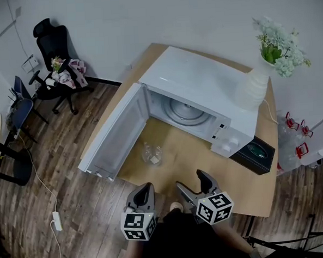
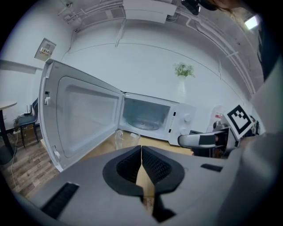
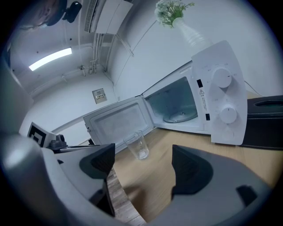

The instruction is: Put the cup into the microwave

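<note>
Left gripper (image 1: pixel 145 188) (image 2: pixel 141 152): dark ribbed pads pressed together, nothing between them. Right gripper (image 1: pixel 193 182) (image 3: pixel 142 164): jaws spread wide and empty, smooth dark pads. Both are grey plastic bodies with a marker cube each, side by side at the near edge of the table (image 1: pixel 193 157), a light wood-grain top.

Cup (image 1: pixel 151 154) (image 2: pixel 120 137) (image 3: pixel 137 145): clear glass tumbler, upright, looks empty. It stands on the table ahead of both grippers, well apart from them. In the right gripper view it shows in the gap between the jaws but far beyond the tips; from the left gripper it is ahead and slightly left. It is outside the microwave, in front of the opening and just beside the swung-out door.

Microwave (image 1: pixel 202 85) (image 2: pixel 185 119) (image 3: pixel 221 88): white, boxy, beyond the cup. Its door (image 1: pixel 115 136) (image 2: pixel 84 114) (image 3: pixel 119 121) is wide open to the left. The cavity holds only a round glass turntable (image 1: pixel 186 112) (image 3: pixel 179 117). Two round knobs are on its right panel.

On top of the microwave, far right: a ribbed white vase (image 1: pixel 253 87) with white-and-green flowers (image 1: pixel 279 45). Black box (image 1: pixel 254 154) (image 3: pixel 265 123) right of the microwave, against its side.

Far left, beyond the table: wood-plank floor (image 1: pixel 55 181) and a black office chair (image 1: pixel 59 55) with a heap of stuff on its seat.
</note>
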